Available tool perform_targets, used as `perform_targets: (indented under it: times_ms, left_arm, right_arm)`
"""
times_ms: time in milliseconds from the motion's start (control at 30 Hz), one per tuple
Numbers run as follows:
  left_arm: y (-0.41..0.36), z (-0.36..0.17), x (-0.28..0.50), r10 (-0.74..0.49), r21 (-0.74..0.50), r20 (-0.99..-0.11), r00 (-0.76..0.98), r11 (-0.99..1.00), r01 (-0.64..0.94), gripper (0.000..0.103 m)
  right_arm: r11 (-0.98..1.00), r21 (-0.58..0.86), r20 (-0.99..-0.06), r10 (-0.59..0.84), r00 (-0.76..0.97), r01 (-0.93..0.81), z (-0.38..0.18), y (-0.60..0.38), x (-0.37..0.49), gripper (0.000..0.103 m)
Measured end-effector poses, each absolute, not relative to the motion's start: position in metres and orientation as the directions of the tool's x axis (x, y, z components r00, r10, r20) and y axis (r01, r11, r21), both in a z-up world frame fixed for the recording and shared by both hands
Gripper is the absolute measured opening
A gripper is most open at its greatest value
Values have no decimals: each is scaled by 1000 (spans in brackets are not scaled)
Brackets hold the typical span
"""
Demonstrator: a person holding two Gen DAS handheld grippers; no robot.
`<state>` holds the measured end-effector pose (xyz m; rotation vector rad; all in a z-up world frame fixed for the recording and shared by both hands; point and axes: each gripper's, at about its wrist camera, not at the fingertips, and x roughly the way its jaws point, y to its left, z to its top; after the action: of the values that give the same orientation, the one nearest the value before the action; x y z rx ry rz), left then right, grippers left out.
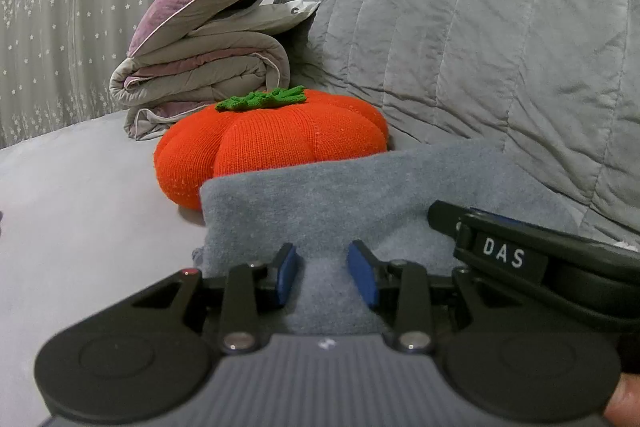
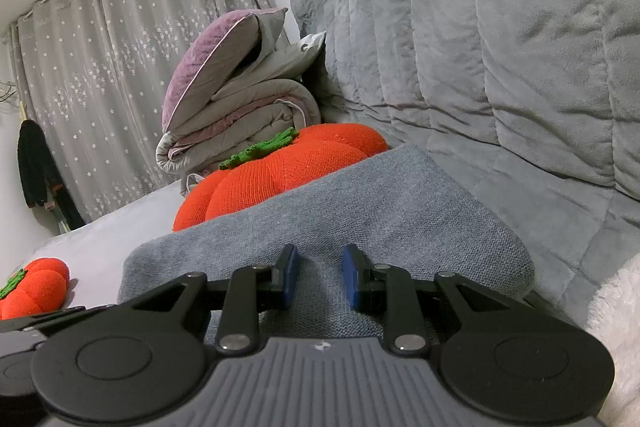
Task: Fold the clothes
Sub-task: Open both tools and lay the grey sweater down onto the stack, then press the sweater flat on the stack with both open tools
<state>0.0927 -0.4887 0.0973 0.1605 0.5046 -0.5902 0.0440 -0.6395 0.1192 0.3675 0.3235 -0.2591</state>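
A folded grey-blue garment [image 1: 320,195] lies on the pale bed sheet [image 1: 80,207], just in front of an orange pumpkin cushion. My left gripper [image 1: 324,275] has its blue pads [image 1: 286,275] drawn in on a thick fold at the garment's near edge. The right gripper's black body [image 1: 500,255] lies close beside it on the right. In the right wrist view the same garment [image 2: 360,211] fills the middle. My right gripper [image 2: 320,275] pinches its near edge, and a crease shows between the pads [image 2: 352,279]. The fabric under both grippers is hidden.
An orange knitted pumpkin cushion [image 1: 272,143] sits right behind the garment, and a smaller one [image 2: 32,287] lies at the left. Behind them stands a stack of folded quilts [image 1: 200,67]. A grey quilted cover [image 1: 480,47] rises on the right. Something white and fluffy [image 2: 616,327] lies at the right edge.
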Motion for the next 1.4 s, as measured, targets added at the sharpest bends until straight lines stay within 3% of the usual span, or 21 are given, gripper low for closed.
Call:
perform_targets:
  times_ms: [433, 600, 667, 733, 1267, 1400]
  left_arm:
    - [-487, 96, 91, -494, 12, -496, 714, 819, 574, 31]
    - [-487, 97, 92, -497, 11, -500, 709, 815, 579, 31]
    - [-486, 97, 93, -501, 6, -501, 706, 813, 582, 32]
    - [-484, 97, 94, -507, -2, -498, 703, 812, 584, 32]
    - [-475, 97, 95, -523, -46, -474, 708, 818, 574, 42]
    - [-471, 99, 99, -521, -78, -486, 702, 826, 559, 44]
  right_arm:
    - [913, 240, -388, -221, 895, 330, 133, -631, 45, 22]
    - [905, 246, -384, -236, 892, 346, 132, -635, 42, 15]
    - [897, 250, -384, -254, 888, 365, 131, -638, 41, 4]
    - [886, 266, -383, -264, 885, 379, 131, -644, 38, 0]
    - [799, 354, -380, -352, 856, 486, 135, -671, 20, 0]
    - [809, 355, -381, -332, 863, 468, 141, -664, 17, 11]
